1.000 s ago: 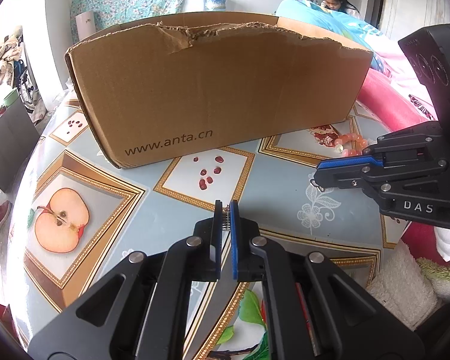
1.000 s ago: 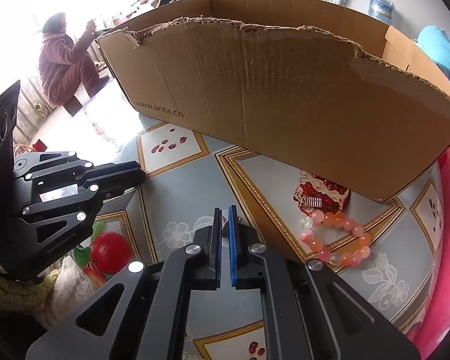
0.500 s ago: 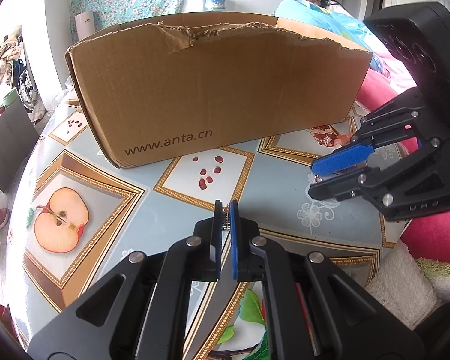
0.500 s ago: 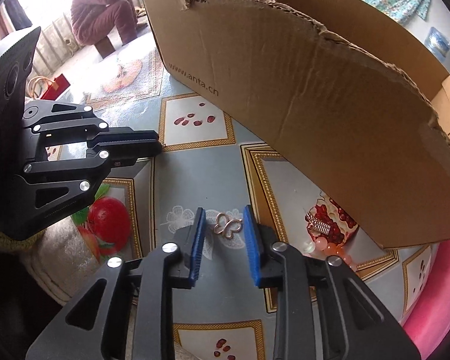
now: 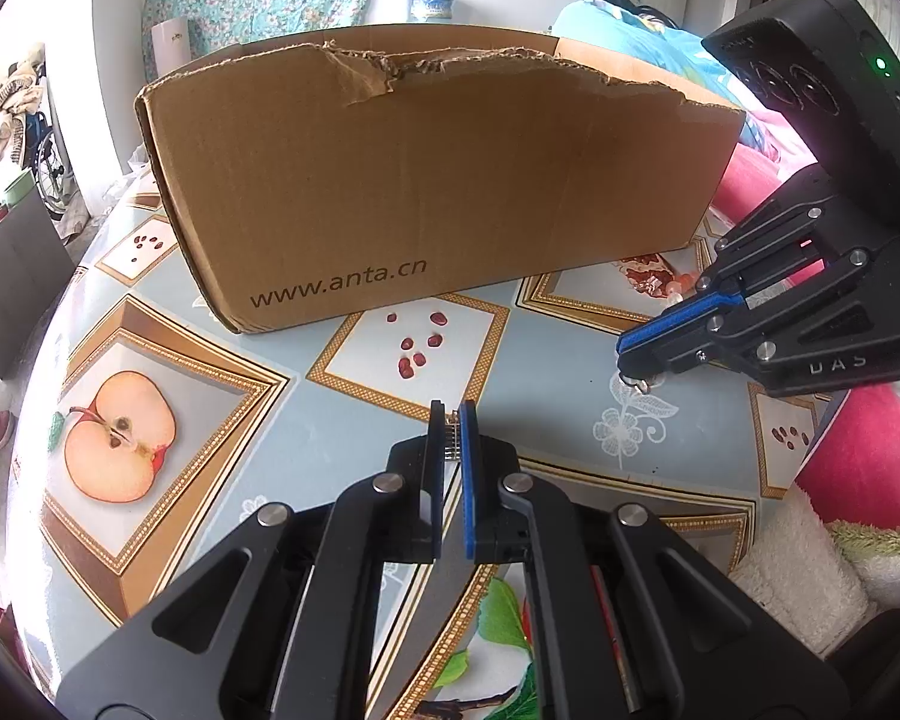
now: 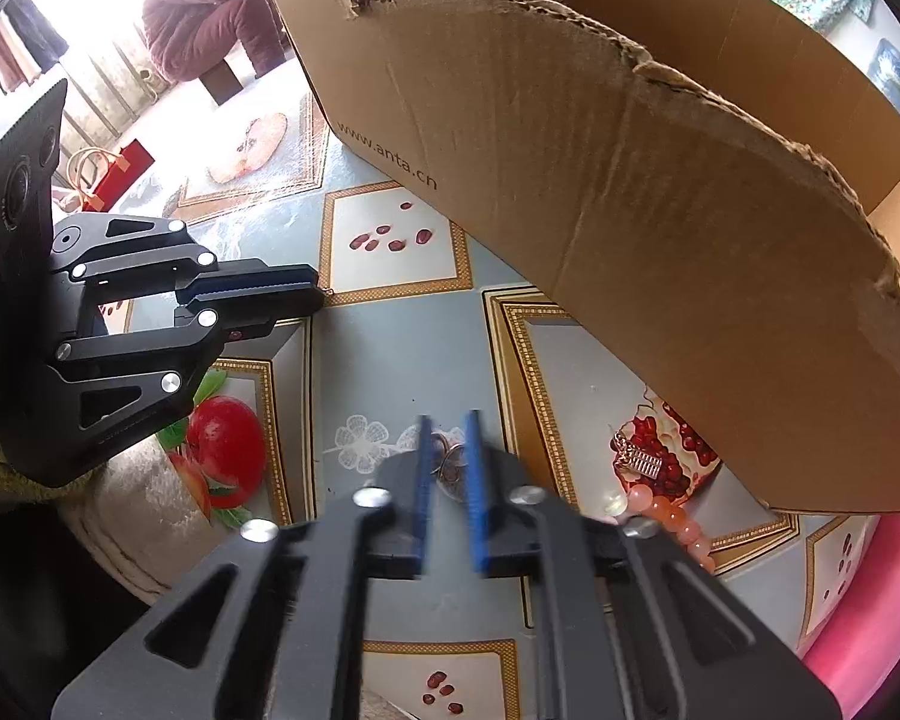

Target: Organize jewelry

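My left gripper (image 5: 452,420) is shut on a small metal hair clip (image 5: 450,438), a little above the table; it also shows in the right wrist view (image 6: 315,294). My right gripper (image 6: 448,444) is closing on a small gold butterfly-shaped ring piece (image 6: 450,461) on the table; its jaws stand narrowly apart around it. In the left wrist view the right gripper (image 5: 630,363) has the ring piece (image 5: 637,384) under its tips. A pink bead bracelet (image 6: 669,516) and a silver comb clip (image 6: 639,459) lie by the cardboard box (image 6: 660,210).
The open cardboard box (image 5: 438,180) with a torn front edge fills the far side of the table. The tablecloth (image 5: 222,420) has fruit pictures. A fluffy cloth (image 5: 810,564) lies at the near right. A person (image 6: 210,6) sits beyond the table.
My right gripper opened over the gold ring piece, tilted down onto it and has narrowed around it. My left gripper has stayed still, shut on the clip.
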Demonstrator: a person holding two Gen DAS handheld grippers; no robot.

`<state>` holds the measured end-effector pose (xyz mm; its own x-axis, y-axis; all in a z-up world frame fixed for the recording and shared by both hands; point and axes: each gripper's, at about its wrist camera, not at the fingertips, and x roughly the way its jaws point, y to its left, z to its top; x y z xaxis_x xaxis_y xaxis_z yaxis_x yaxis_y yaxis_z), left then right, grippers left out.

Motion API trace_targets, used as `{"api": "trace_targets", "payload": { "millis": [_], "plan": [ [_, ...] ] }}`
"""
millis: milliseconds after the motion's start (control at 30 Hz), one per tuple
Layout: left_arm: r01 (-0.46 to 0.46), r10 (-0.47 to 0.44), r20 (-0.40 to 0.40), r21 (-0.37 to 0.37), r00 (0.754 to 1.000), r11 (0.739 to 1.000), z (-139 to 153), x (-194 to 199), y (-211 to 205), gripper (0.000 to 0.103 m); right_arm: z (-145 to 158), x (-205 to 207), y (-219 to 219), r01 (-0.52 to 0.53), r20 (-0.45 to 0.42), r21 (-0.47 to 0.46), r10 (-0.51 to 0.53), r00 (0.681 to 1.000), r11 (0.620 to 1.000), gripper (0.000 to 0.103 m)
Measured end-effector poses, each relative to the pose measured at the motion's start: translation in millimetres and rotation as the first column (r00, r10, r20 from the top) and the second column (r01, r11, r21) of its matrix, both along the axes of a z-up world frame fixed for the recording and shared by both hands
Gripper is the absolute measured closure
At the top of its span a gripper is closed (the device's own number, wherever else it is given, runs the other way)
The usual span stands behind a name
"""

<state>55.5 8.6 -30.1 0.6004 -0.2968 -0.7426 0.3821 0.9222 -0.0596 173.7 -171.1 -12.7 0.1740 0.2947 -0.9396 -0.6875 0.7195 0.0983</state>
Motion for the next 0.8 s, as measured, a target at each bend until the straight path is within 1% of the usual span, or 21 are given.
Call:
{"api": "trace_targets", "payload": {
  "millis": [100,167,267,300,367,400,433,567,600,633,800],
  "plan": [
    [0.0,0.0,0.0,-0.003,1.0,1.0,0.2,-0.1,0.8,0.099,2.0,-0.9,-2.4,0.016,0.003,0.0,-0.016,1.0,1.0,0.102],
    [-0.001,0.001,0.0,-0.003,1.0,1.0,0.2,-0.1,1.0,0.099,4.4,0.8,-6.2,0.046,-0.011,0.015,-0.046,0.999,0.999,0.102],
    [-0.003,0.003,0.0,-0.005,1.0,1.0,0.4,0.1,1.6,0.099,4.0,4.1,-12.3,0.101,-0.052,0.032,-0.1,0.994,0.994,0.094],
    [-0.003,0.003,-0.001,-0.006,1.0,1.0,0.5,0.3,1.8,0.099,3.2,4.9,-13.3,0.115,-0.055,0.029,-0.113,0.992,0.993,0.086],
    [-0.004,0.004,-0.001,-0.007,1.0,1.0,0.5,0.1,1.9,0.099,-0.3,2.4,-11.9,0.127,-0.063,0.028,-0.125,0.99,0.992,0.079],
    [-0.004,0.004,-0.001,-0.008,1.0,1.0,0.4,0.1,2.3,0.099,-2.9,0.7,-9.8,0.128,-0.067,0.026,-0.126,0.99,0.991,0.079],
    [-0.003,0.003,-0.002,-0.009,1.0,1.0,0.4,0.4,2.5,0.099,-3.1,-2.5,-7.4,0.128,-0.049,0.024,-0.127,0.991,0.991,0.078],
    [-0.003,0.003,-0.002,-0.012,1.0,1.0,0.4,0.6,2.5,0.099,-1.7,-16.9,6.3,0.11,0.046,-0.039,-0.108,0.993,0.993,0.078],
    [-0.003,0.003,-0.003,-0.012,1.0,1.0,0.3,0.6,2.6,0.099,-1.2,-19.2,8.7,0.103,0.053,-0.041,-0.101,0.993,0.994,0.084],
    [-0.004,0.004,-0.003,-0.014,1.0,1.0,0.3,0.7,2.6,0.099,-1.4,-21.5,10.9,0.104,0.043,-0.033,-0.103,0.994,0.994,0.087],
    [-0.003,0.003,-0.004,-0.019,1.0,1.0,0.4,0.9,3.5,0.099,-1.3,-21.9,11.6,0.118,0.028,-0.016,-0.118,0.993,0.993,0.087]
  ]
}}
